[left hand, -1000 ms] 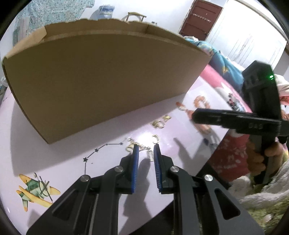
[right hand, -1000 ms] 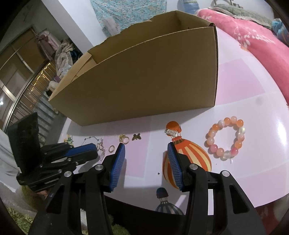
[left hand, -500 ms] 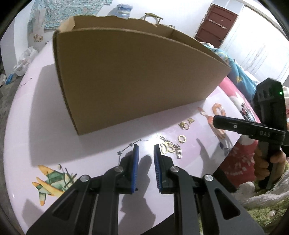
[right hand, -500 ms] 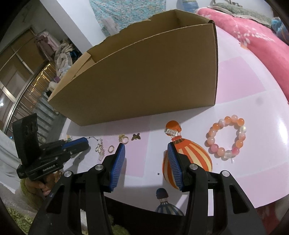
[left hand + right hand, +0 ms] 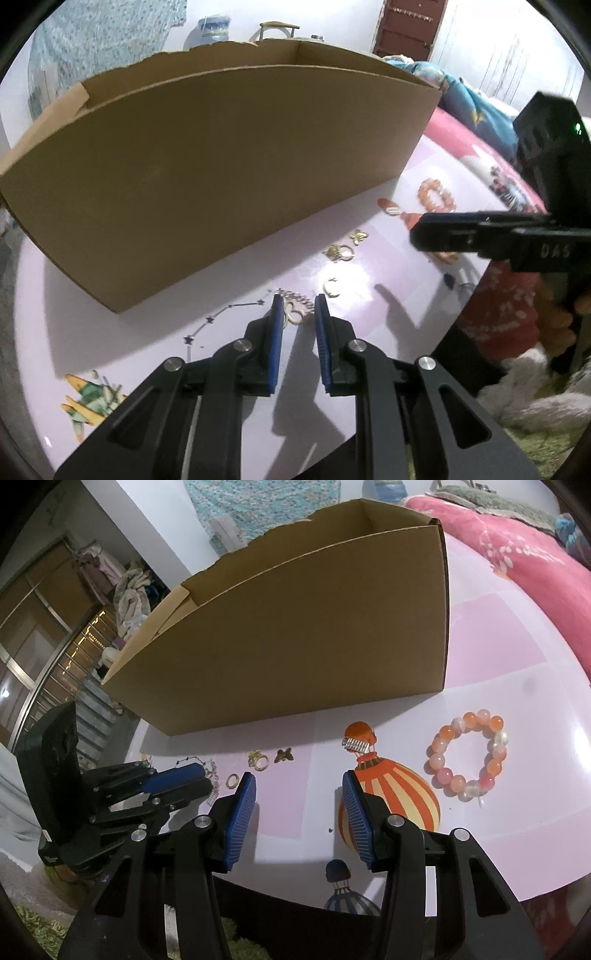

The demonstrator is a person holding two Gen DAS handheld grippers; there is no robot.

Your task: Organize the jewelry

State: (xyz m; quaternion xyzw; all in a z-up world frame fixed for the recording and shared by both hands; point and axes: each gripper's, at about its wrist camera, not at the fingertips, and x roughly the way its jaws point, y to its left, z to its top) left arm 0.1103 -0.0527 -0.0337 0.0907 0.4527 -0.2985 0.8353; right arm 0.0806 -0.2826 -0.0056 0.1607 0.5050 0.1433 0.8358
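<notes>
Jaws: left gripper narrowly apart, right gripper wide – both empty | right gripper's side reads "DAS"

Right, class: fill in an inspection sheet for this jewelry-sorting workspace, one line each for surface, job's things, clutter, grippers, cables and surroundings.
Surface: pale pink table with balloon and aeroplane prints.
Job's things: open cardboard box; bead bracelet, butterfly charm, gold rings, silver clip, chain lie loose in front of the box.
Clutter: nothing seen.
Grippers: left gripper jaws narrowly apart around a gold piece; right gripper jaws open, empty.
Cables: nothing seen.
Surroundings: pink bedding, brown door.
</notes>
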